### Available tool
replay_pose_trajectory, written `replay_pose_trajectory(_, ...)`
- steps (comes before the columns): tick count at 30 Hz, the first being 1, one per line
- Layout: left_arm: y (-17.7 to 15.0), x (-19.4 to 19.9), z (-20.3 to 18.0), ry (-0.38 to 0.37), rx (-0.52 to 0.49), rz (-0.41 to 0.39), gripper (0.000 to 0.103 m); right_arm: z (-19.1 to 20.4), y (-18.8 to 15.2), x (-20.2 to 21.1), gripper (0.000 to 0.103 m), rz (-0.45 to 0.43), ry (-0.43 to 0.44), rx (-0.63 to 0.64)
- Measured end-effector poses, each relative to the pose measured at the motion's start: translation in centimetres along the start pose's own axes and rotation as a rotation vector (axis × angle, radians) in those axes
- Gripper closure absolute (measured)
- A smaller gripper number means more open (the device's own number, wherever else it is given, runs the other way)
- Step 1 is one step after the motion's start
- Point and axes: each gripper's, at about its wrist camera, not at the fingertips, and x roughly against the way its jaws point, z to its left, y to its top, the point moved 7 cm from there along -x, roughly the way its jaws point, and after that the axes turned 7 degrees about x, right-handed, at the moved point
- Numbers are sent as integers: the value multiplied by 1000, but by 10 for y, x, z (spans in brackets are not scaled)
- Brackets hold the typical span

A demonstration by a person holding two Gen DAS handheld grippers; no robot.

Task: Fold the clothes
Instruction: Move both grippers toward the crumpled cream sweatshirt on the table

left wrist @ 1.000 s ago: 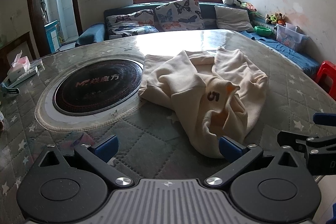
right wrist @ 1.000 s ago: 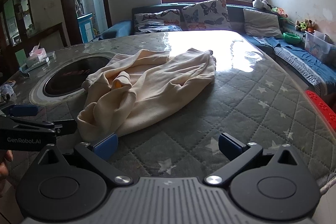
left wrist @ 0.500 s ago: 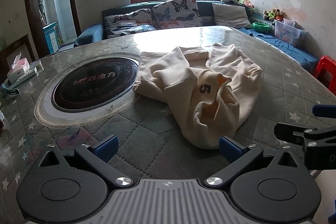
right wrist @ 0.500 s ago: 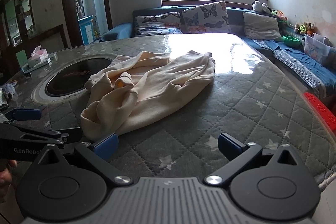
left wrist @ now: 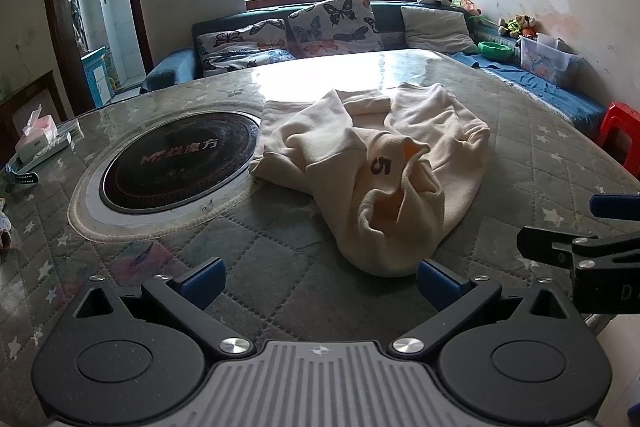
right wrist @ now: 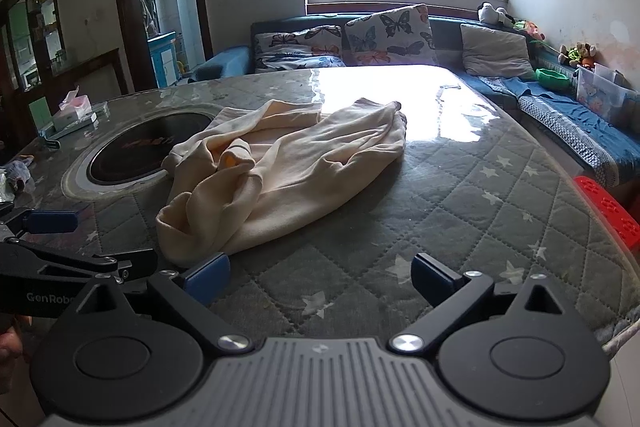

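Note:
A crumpled cream sweatshirt [left wrist: 376, 163] with a dark "5" on it lies in a heap on the quilted grey table [left wrist: 240, 243]. It also shows in the right wrist view [right wrist: 288, 171]. My left gripper [left wrist: 320, 277] is open and empty, a little short of the garment's near edge. My right gripper [right wrist: 320, 275] is open and empty, with its left fingertip [right wrist: 208, 273] close to the garment's near edge. Each gripper shows at the side of the other's view: the right one [left wrist: 584, 239] and the left one [right wrist: 60, 247].
A round black hotplate [left wrist: 176, 163] is set into the table left of the garment. A tissue box [left wrist: 36, 135] sits at the far left edge. A sofa with butterfly cushions [left wrist: 332, 23] runs behind the table. A red stool [left wrist: 620, 131] stands at the right.
Both grippers have drawn back and lifted slightly, so the sweatshirt sits a little farther away in both views. The garment itself has not moved. Both grippers stay open.

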Motion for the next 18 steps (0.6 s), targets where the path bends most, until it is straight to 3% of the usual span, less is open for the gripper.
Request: replay_pose_trajectory(18,7,-12,-1,-11,-11,22,0,-1,7,-7,5,17,-3,17)
